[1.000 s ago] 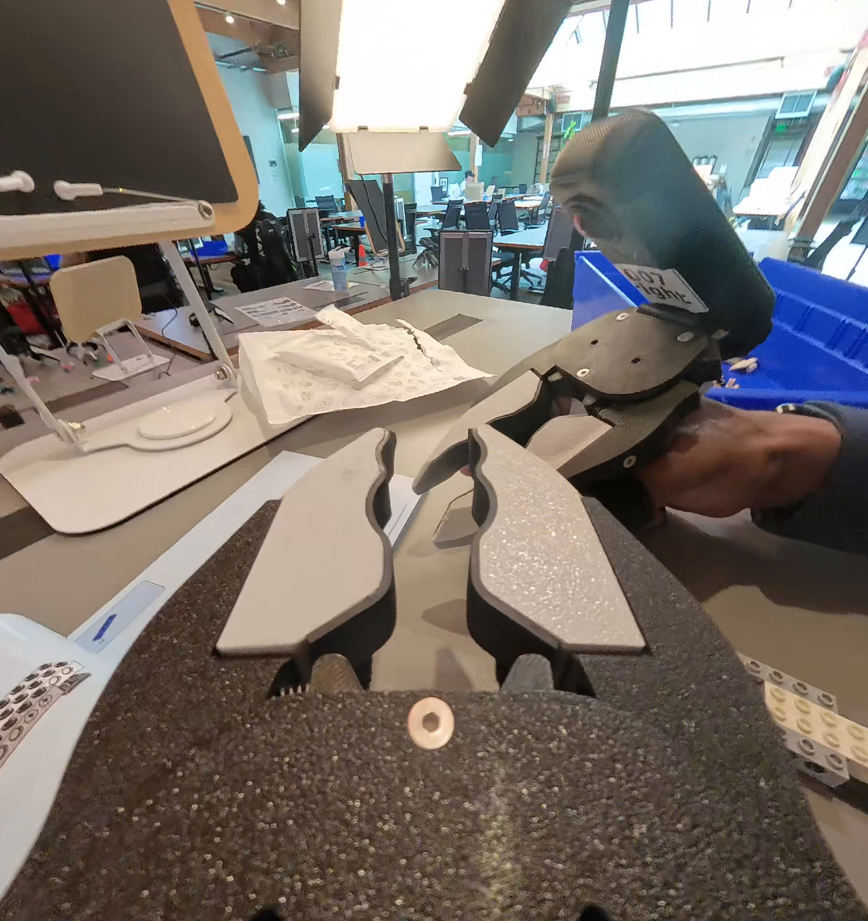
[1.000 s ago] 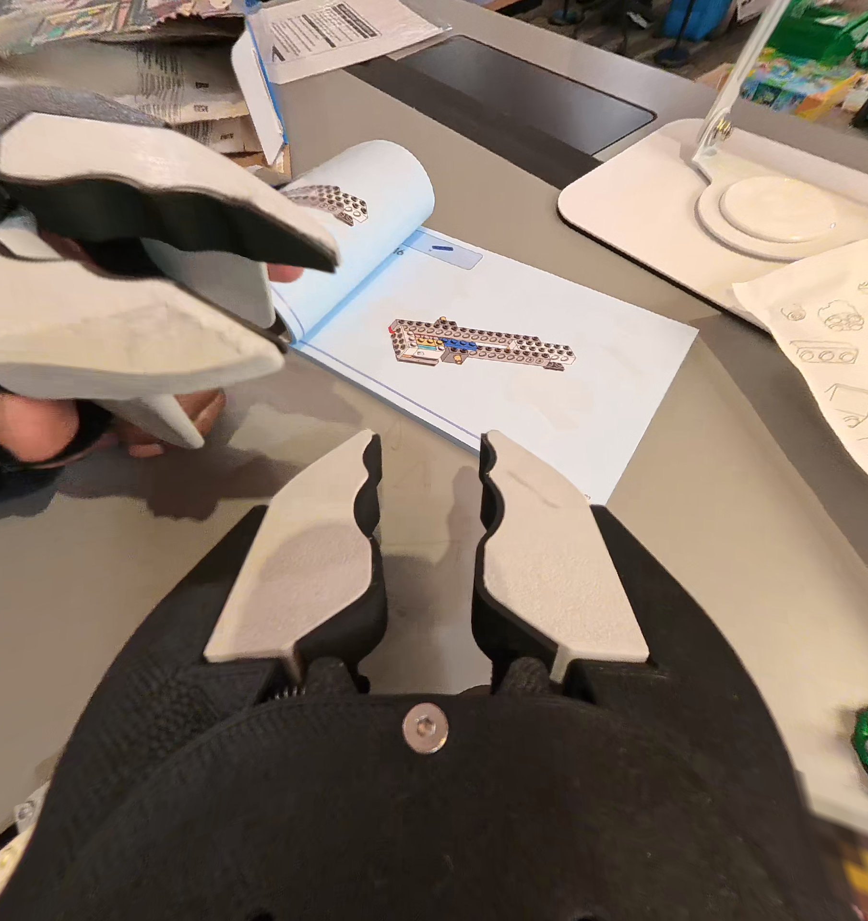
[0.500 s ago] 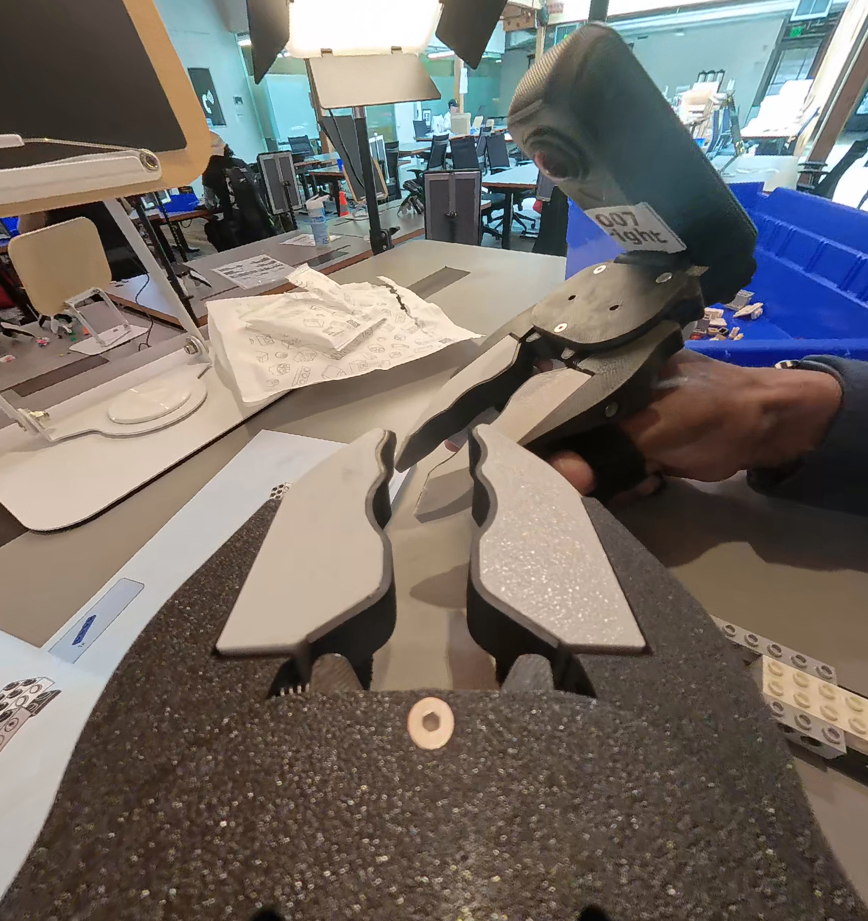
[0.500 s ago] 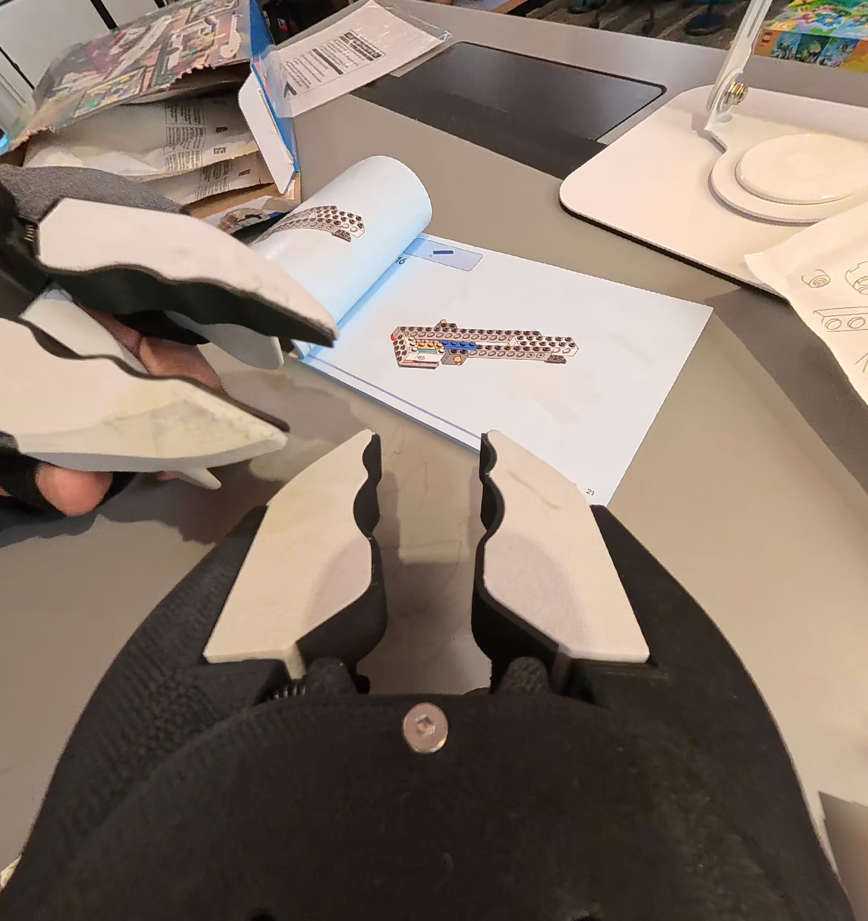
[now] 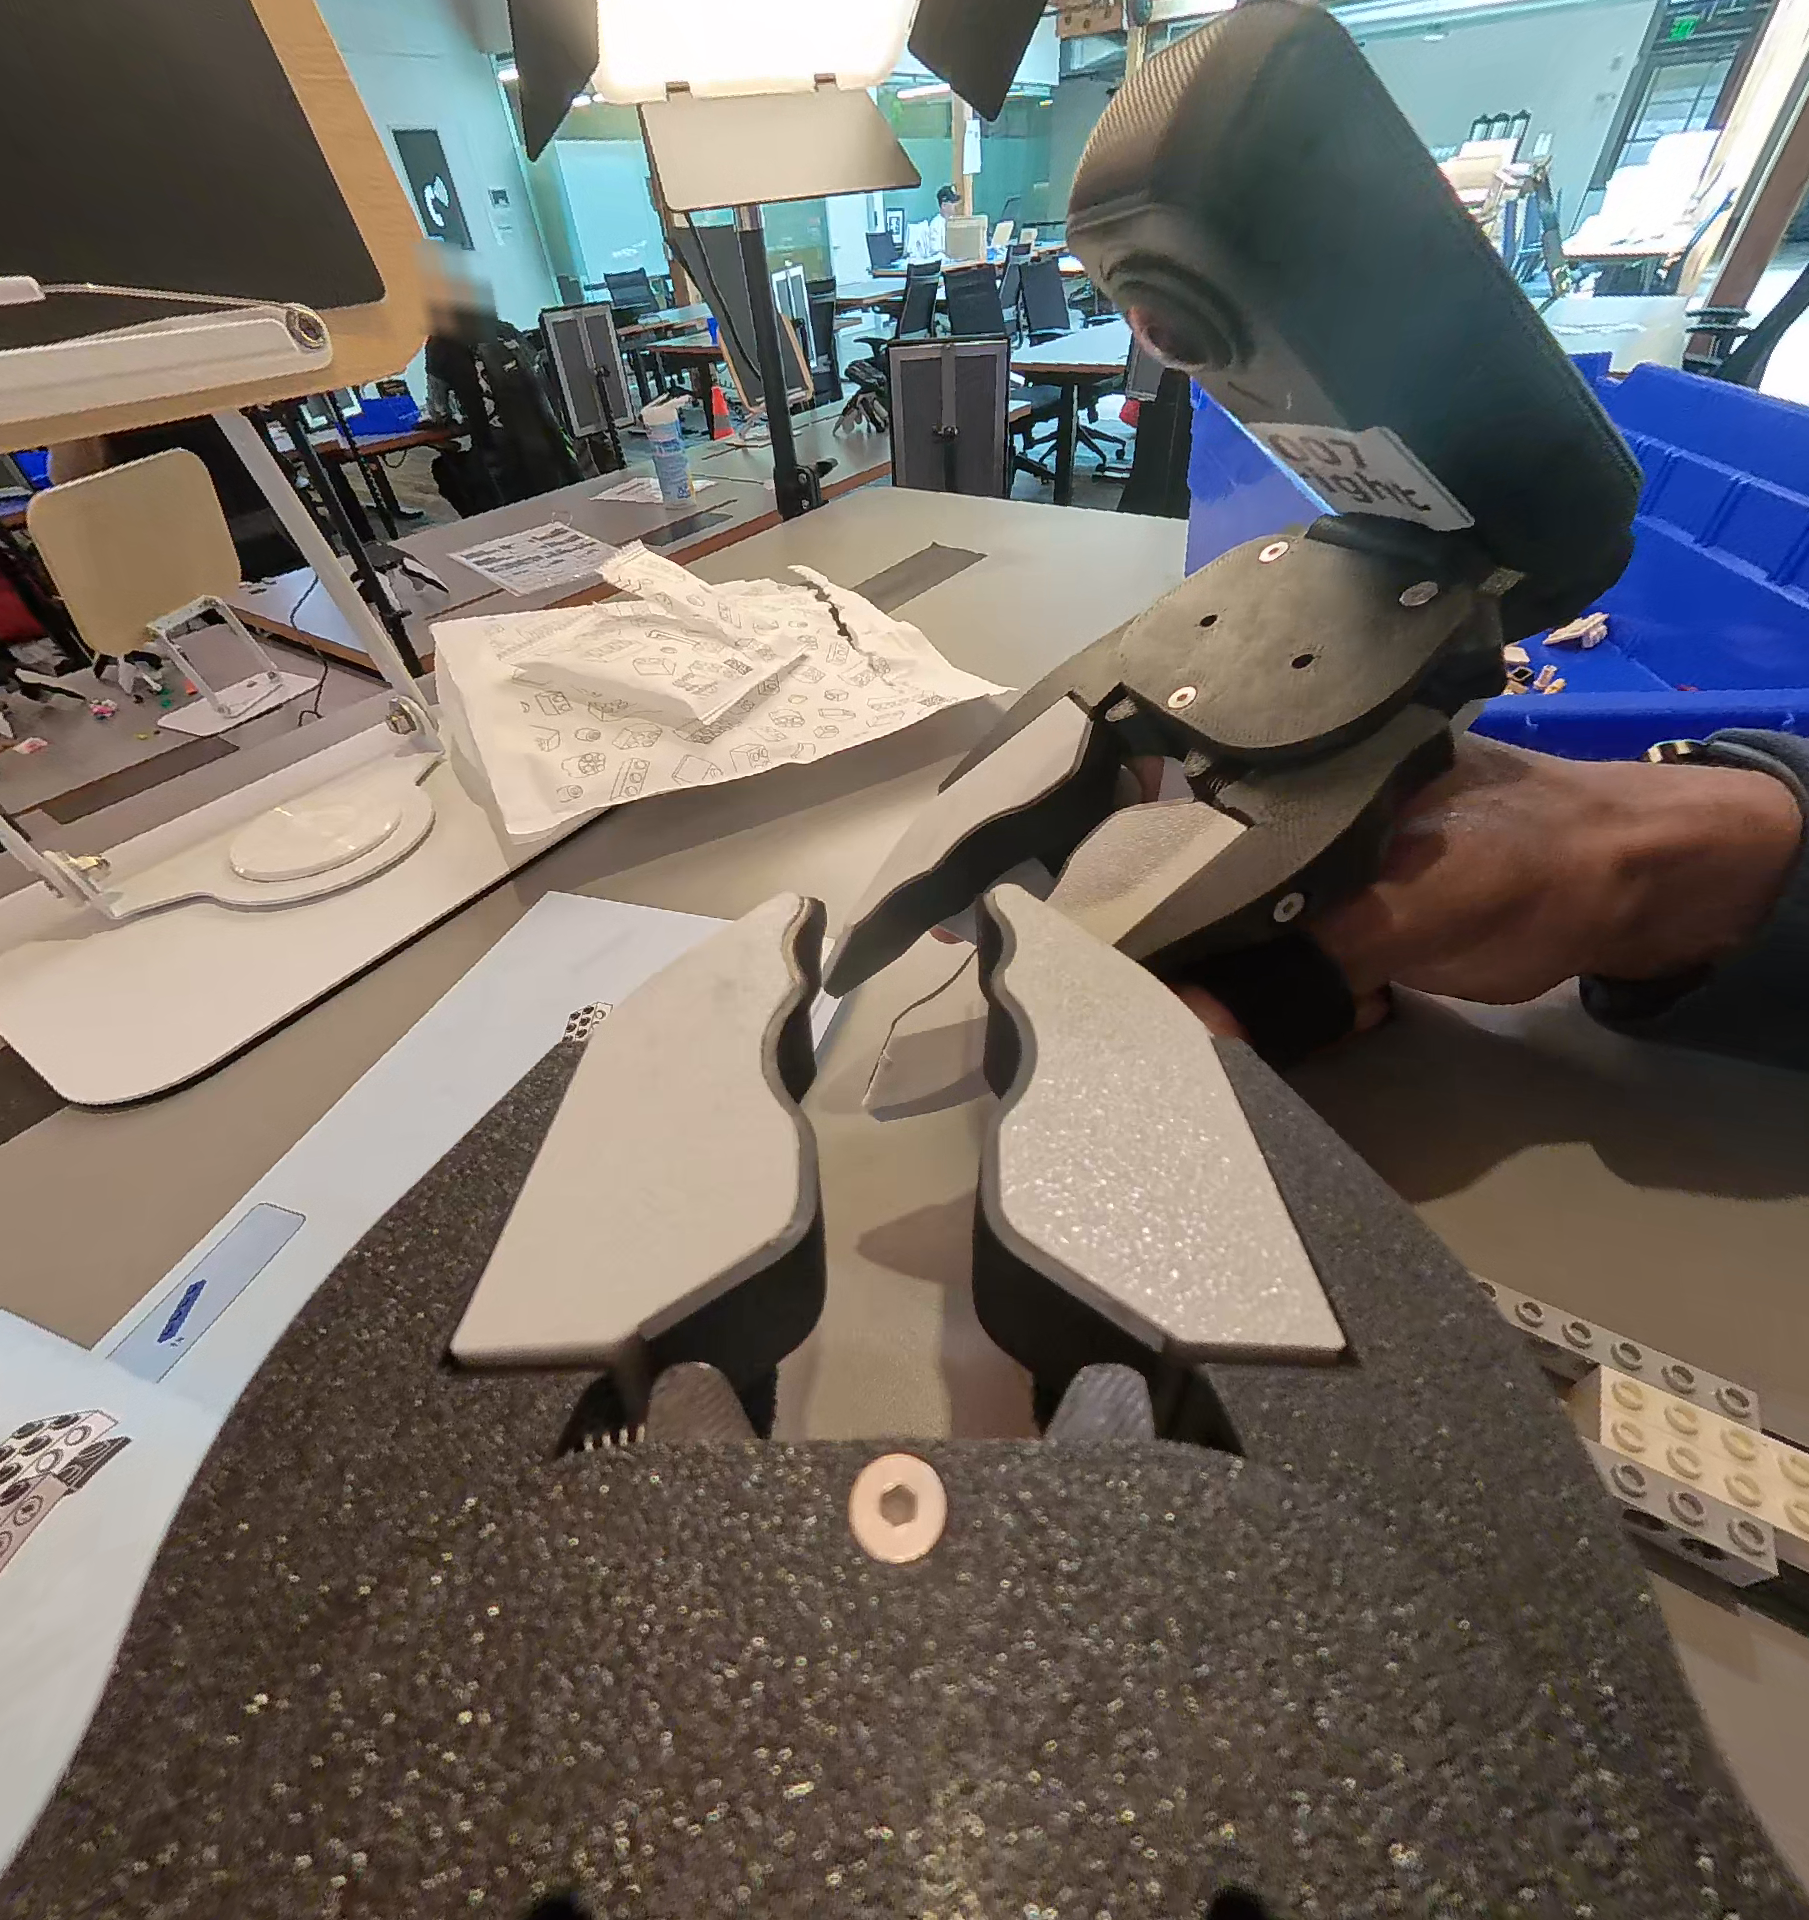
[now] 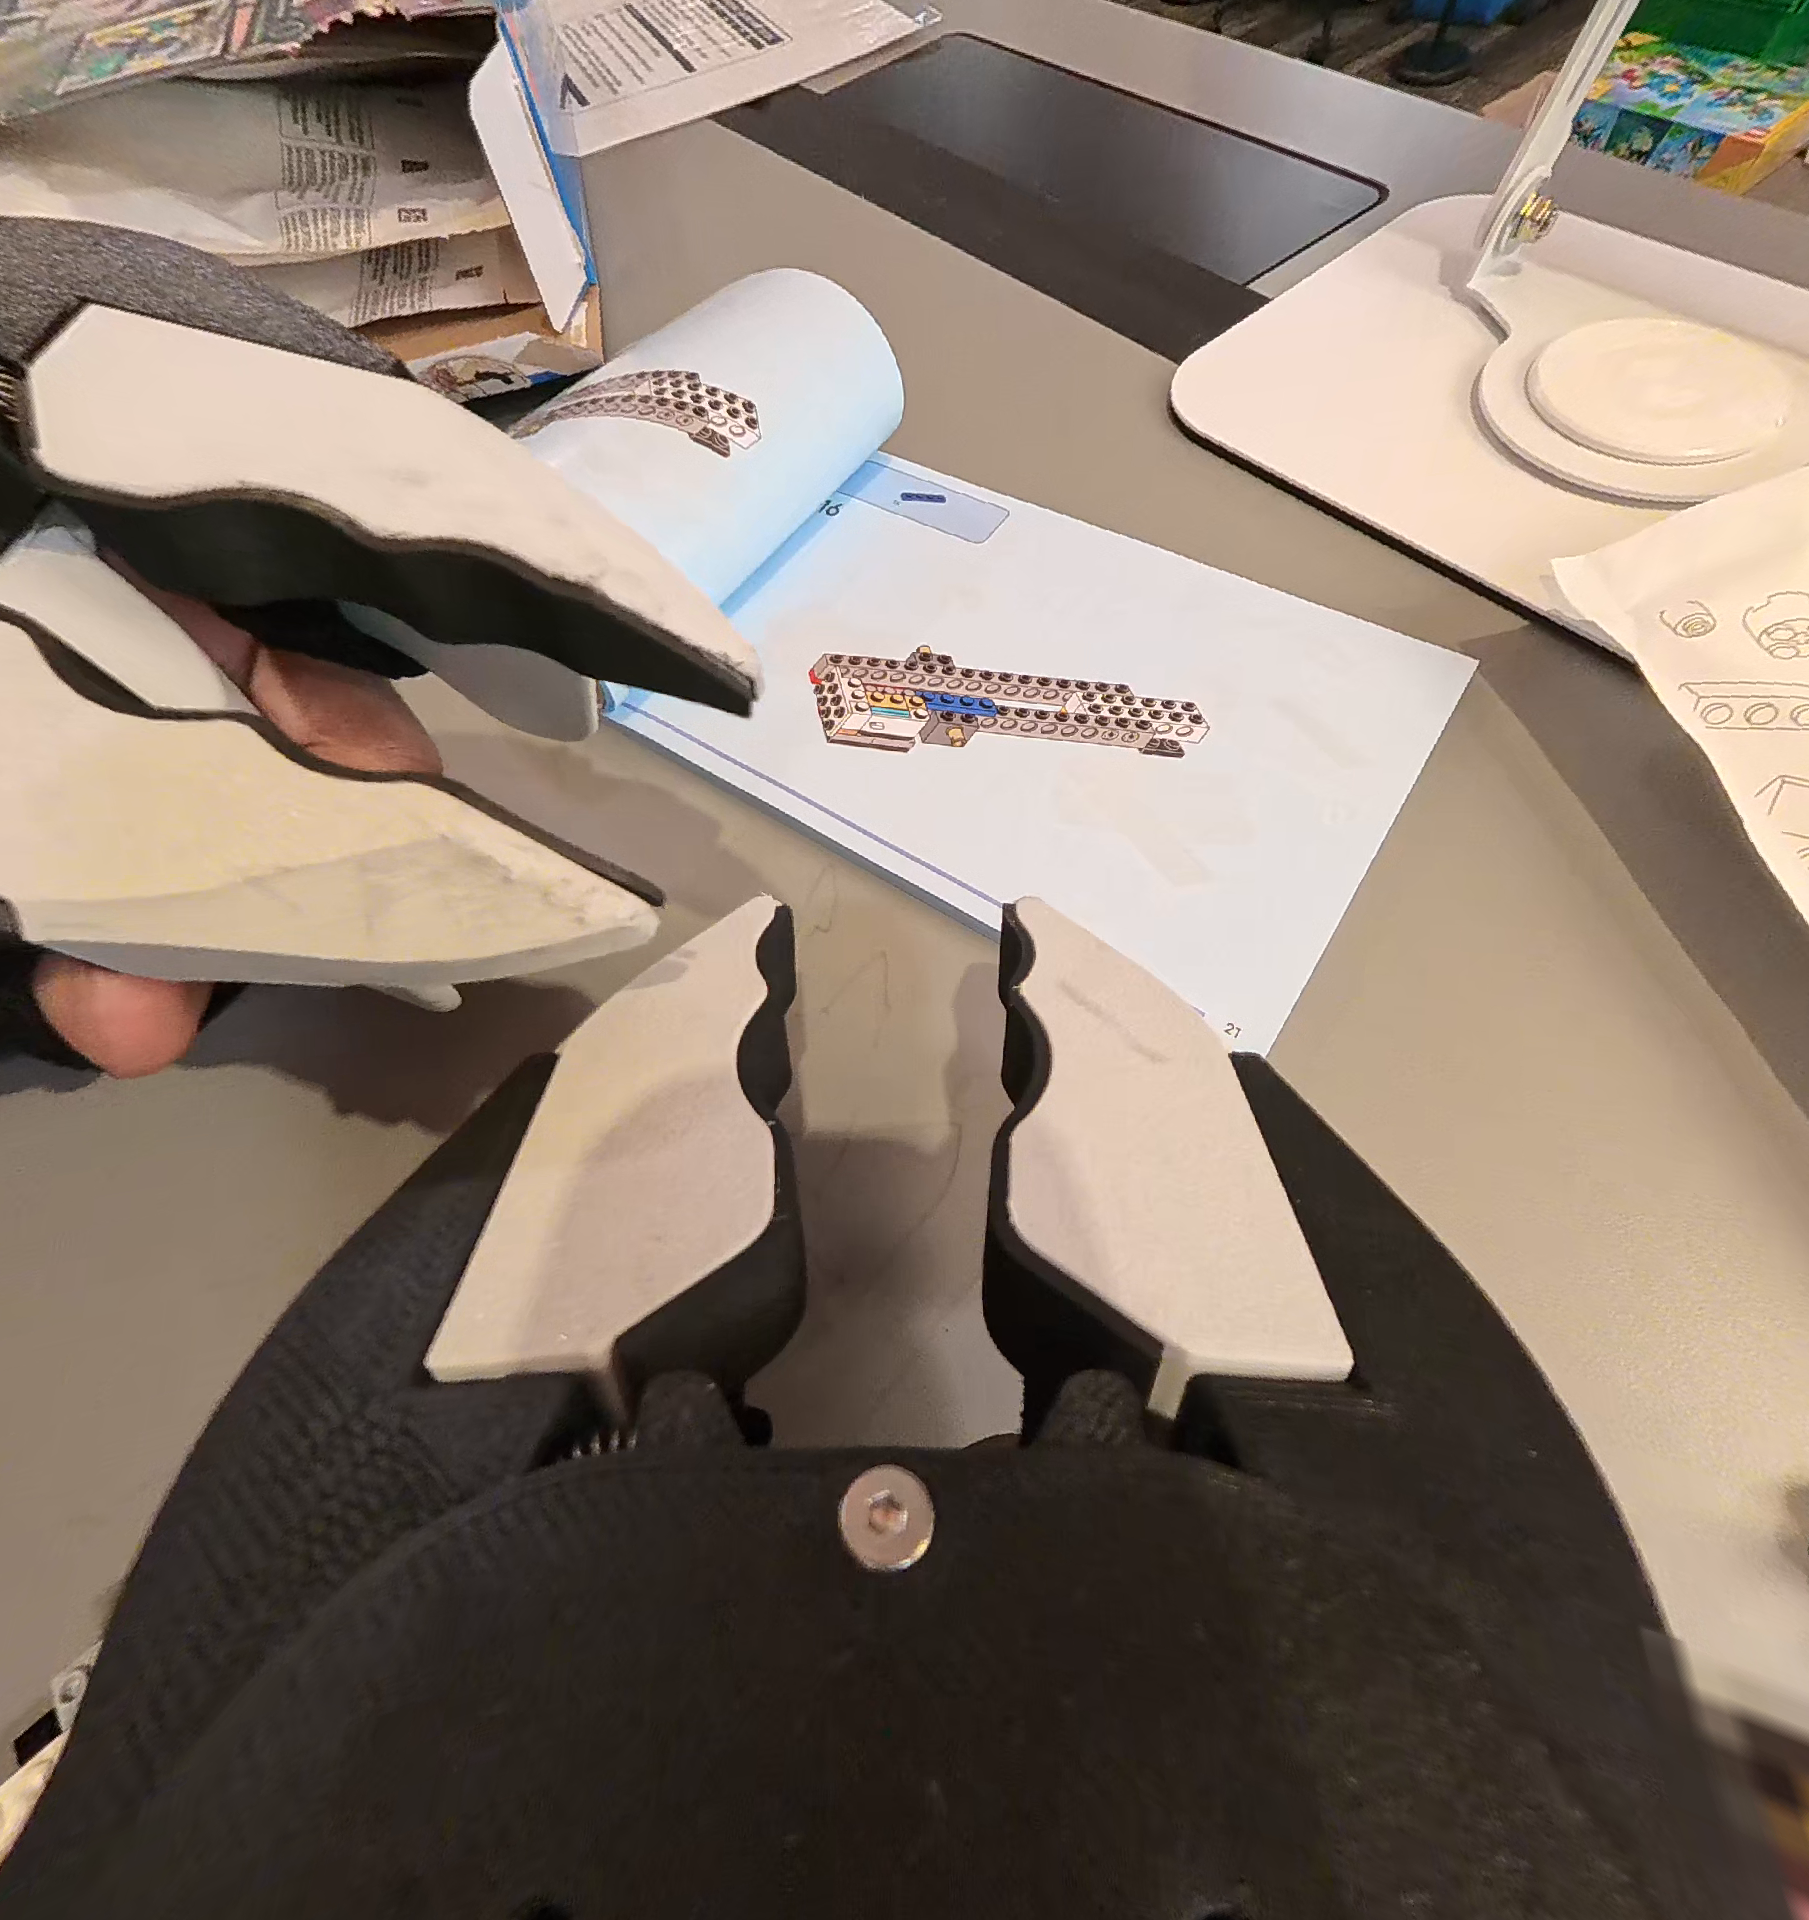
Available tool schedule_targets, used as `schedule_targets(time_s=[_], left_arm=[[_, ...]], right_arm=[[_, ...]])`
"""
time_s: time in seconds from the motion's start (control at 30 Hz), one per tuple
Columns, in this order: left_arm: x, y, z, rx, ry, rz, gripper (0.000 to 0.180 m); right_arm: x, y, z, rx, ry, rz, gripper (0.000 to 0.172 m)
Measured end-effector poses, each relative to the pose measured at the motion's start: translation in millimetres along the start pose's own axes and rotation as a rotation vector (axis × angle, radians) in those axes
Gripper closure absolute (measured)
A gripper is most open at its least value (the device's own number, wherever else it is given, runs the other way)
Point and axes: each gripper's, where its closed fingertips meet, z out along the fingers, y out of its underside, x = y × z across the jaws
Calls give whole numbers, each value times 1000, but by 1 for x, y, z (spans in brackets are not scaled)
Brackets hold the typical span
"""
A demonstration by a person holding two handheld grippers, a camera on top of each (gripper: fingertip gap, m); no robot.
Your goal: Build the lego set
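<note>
My left gripper (image 5: 898,920) is open and empty over the grey table (image 5: 1502,1195). It also shows at the left of the right wrist view (image 6: 697,800), its jaws apart with nothing between them. My right gripper (image 6: 895,920) is open and empty just short of an open light-blue instruction booklet (image 6: 1087,810). In the left wrist view its upper finger (image 5: 983,821) reaches in from the right, its tip close beyond my left fingertips. A hand (image 5: 1565,873) holds it. A grey and cream brick assembly (image 5: 1710,1455) lies on the table at the lower right.
A white stand base (image 6: 1502,364) and a white paper bag printed with brick drawings (image 5: 692,717) lie beyond the booklet. A blue bin (image 5: 1731,623) stands at the right. Loose papers (image 6: 308,177) pile at the far left of the right wrist view. My right fingertips sit around 6 centimeters from my left ones.
The two grippers have drawn closer, tips nearly meeting above the booklet's near edge. The right gripper has risen and tilted down. Both stay open and empty.
</note>
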Motion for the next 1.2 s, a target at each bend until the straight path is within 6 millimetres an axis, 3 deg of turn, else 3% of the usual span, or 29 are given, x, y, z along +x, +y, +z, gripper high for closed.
schedule_targets(time_s=[1.2], left_arm=[[-22, -2, -9, 43, -10, -207, 152]], right_arm=[[2, -1, -1, 9, 11, 26, 134]])
